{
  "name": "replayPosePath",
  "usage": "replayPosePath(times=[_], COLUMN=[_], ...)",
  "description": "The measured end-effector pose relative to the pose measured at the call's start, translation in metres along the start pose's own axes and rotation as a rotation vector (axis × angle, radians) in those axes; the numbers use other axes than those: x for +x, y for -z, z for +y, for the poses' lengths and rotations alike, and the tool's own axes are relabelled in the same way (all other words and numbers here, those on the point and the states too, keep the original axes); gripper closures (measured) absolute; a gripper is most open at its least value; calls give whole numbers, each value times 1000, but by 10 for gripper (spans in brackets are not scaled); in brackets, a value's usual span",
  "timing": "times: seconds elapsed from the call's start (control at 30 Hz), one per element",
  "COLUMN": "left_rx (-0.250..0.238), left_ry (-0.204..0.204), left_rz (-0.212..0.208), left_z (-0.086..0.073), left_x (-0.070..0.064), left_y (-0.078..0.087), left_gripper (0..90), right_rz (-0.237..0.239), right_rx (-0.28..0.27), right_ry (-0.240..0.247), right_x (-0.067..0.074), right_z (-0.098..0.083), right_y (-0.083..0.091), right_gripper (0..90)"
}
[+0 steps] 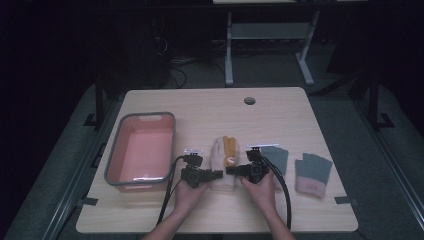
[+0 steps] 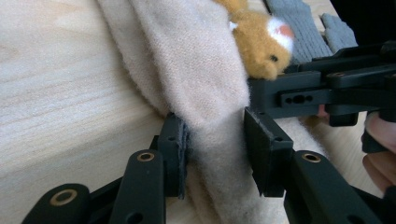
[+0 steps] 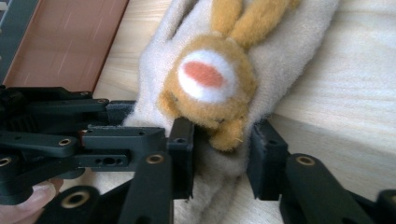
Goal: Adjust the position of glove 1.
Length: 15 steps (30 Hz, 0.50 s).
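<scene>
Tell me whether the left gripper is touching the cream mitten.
Touching. In the left gripper view, the left gripper has the cream mitten bunched between its jaws, with the left pad pressed into the fabric.

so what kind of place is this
Probably a lab or test workspace, not a home: a plain wooden table with a cable hole, tangled cables on the floor, and another metal-legged bench behind.

Cream glove (image 1: 223, 167) with an orange animal face, grey gloves (image 1: 312, 172), pink grey-rimmed bin (image 1: 142, 150)
</scene>
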<state>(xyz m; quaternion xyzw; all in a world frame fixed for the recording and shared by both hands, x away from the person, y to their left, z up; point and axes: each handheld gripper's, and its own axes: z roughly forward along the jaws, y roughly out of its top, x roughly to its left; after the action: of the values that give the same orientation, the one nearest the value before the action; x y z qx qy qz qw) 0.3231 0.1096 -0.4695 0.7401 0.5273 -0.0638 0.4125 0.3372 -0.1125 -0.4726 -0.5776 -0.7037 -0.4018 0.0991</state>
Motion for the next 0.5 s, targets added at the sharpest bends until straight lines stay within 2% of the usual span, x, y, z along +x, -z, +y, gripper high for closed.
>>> replayPosePath(times=[0.07,0.23,0.33,0.4,0.5], left_rx=[-3,-7,-10,-13,-20], left_ry=[8,58,60,67,71], left_rz=[-4,-32,-36,-43,-49], left_z=[0,2,2,2,3], left_x=[1,5,4,5,5], left_y=[-1,-3,-3,-2,-1], left_gripper=[628,662,679,685,693], right_rz=[-1,26,51,50,57], right_rx=[3,13,23,17,14], right_ry=[-2,-32,-59,-38,-36], right_x=[0,-4,-7,-7,-7], right_z=[0,3,4,5,5], right_y=[-1,-4,-3,-2,-1], right_gripper=[708,768,796,807,817])
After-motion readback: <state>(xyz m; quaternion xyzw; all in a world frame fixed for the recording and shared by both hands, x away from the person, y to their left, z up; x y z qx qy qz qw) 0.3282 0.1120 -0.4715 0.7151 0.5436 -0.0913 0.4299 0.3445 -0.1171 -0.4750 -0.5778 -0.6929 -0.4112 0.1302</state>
